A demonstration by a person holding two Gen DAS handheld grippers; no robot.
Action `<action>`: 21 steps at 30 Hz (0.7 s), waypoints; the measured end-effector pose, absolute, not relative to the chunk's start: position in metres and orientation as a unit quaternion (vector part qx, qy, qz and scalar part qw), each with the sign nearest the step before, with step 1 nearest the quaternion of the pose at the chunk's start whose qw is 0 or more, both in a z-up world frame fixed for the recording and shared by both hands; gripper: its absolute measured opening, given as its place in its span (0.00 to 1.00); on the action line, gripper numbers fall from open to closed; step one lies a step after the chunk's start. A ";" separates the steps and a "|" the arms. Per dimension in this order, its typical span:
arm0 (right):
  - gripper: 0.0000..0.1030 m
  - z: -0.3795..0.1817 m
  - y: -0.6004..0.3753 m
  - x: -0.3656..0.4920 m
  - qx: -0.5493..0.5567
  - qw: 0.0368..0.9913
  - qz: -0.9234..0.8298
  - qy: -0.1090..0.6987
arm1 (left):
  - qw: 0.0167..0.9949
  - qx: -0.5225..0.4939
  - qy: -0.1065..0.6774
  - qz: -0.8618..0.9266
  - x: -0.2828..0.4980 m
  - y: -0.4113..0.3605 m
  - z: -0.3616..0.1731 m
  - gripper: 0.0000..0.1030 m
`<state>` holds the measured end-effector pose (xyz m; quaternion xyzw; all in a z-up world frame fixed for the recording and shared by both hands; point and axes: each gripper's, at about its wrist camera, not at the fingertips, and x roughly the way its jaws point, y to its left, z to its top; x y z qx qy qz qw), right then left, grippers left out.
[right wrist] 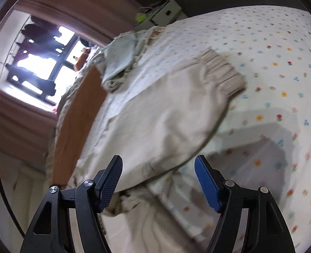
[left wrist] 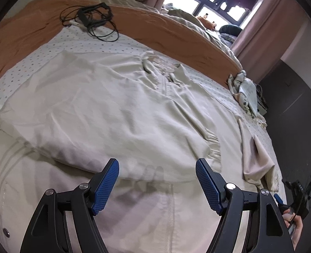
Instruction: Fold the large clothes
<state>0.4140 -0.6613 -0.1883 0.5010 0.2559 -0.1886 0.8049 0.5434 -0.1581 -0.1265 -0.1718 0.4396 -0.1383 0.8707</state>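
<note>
Hovering over soft, light, limp beige garment; left gripper, right gripper both spread, empty; pinching gathered cuff at 1 o'clock seeming best.

The right gripper hangs wide-jawed and empty above the beige garment on the floral sheet.

The garment is lying spread on the bedsheet, just ahead of the left gripper. Behind it, a tangle of cables is resting near the blanket. At the right bed edge, what is perhaps a crumpled cloth is sitting. The right gripper is hovering over the garment's sleeve.
</note>
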 end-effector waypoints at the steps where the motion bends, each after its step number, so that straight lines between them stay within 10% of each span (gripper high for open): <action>1: 0.70 -0.191 -0.663 0.413 0.501 0.804 -0.192 0.257 | 0.871 -0.173 0.440 -0.136 0.545 -0.156 -0.128 0.74; 9: 0.69 -0.219 -0.687 0.412 0.519 0.790 -0.215 0.246 | 0.862 -0.190 0.454 -0.124 0.559 -0.147 -0.155 0.74; 12: 0.53 -0.220 -0.695 0.419 0.503 0.795 -0.235 0.243 | 0.855 -0.194 0.466 -0.123 0.563 -0.147 -0.165 0.74; 15: 0.14 -0.228 -0.704 0.422 0.515 0.787 -0.242 0.241 | 0.856 -0.194 0.463 -0.124 0.564 -0.144 -0.163 0.74; 21: 0.06 -0.197 -0.691 0.418 0.502 0.809 -0.234 0.197 | 0.857 -0.215 0.453 -0.122 0.561 -0.133 -0.158 0.74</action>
